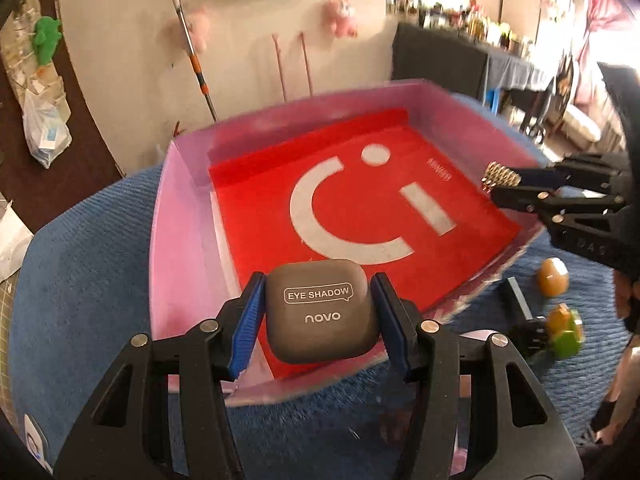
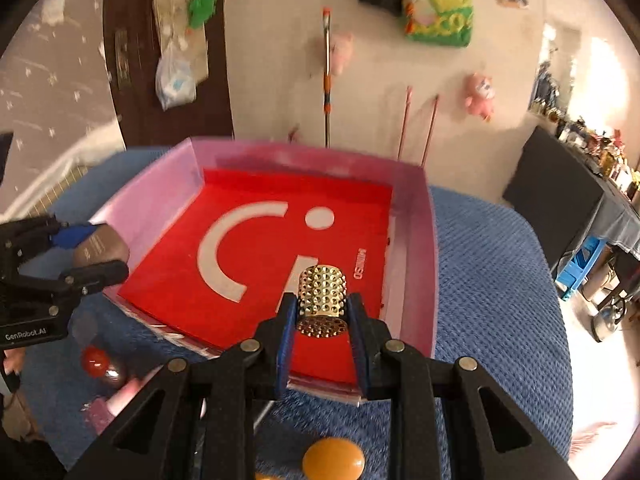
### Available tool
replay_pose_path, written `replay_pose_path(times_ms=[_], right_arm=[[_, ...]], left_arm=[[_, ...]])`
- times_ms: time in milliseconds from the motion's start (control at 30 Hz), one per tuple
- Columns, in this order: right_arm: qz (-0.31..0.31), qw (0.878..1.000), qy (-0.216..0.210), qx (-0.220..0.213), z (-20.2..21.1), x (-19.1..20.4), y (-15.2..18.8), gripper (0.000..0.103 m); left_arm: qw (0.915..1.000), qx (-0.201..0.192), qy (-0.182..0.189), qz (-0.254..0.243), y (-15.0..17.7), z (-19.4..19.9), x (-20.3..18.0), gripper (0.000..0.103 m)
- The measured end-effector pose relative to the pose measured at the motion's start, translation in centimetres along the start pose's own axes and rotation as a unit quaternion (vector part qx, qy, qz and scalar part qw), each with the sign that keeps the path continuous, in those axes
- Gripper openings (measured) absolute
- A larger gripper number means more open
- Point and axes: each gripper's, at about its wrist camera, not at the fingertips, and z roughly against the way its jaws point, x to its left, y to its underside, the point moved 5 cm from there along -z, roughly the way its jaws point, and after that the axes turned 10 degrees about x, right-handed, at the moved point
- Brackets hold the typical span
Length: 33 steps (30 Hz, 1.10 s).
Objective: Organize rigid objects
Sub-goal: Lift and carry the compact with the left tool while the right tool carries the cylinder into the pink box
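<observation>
A shallow pink-walled box (image 1: pixel 184 216) with a red floor (image 2: pixel 280 264) lies on a blue cloth. My left gripper (image 1: pixel 318 312) is shut on a grey eye shadow case (image 1: pixel 320 312), held above the box's near edge. Seen from the right wrist, that case (image 2: pixel 100 250) hangs over the box's left side, in the left gripper (image 2: pixel 86 254). My right gripper (image 2: pixel 322 312) is shut on a gold studded cylinder (image 2: pixel 322 300), above the box's near right corner. In the left wrist view the cylinder (image 1: pixel 500 178) and right gripper (image 1: pixel 505 185) reach in from the right.
Small items lie on the blue cloth (image 2: pixel 500 300) outside the box: an orange round piece (image 2: pixel 332 460), a red ball (image 2: pixel 95 361), a pink piece (image 2: pixel 120 400), an amber bottle (image 1: pixel 554 276) and a green-and-orange toy (image 1: pixel 564 332). Toys and a mop (image 2: pixel 327 76) lie on the floor beyond.
</observation>
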Motion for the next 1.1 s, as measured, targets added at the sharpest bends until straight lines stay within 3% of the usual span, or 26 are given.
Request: replay_pose_path(times_ms=[167,367,533,1100], right_arm=[[0.016,0.998,0.016,0.054,-2.6,-0.3,-0.1,0.027],[0.06,0.993,0.055,0.088,-3.8,0.4,0.3,0.027],[0.091,0.988,0.082,0.098,-4.6,1.0,0.6,0.027],[0.092,0.987,0.071,0.108,-5.1,1.2,0.7,0.028]], left_arm=[[0.9992,0.037,-0.014,-0.009,0.1,-2.7,0.2,0.051],[0.9986,0.049,-0.02,-0.009,0.4,-3.5,0.3,0.051],[0.9987,0.048,-0.017,-0.008,0.4,-3.6,0.5,0.052],[0.9987,0.038,-0.024,-0.023,0.2,-3.4,0.5,0.056]])
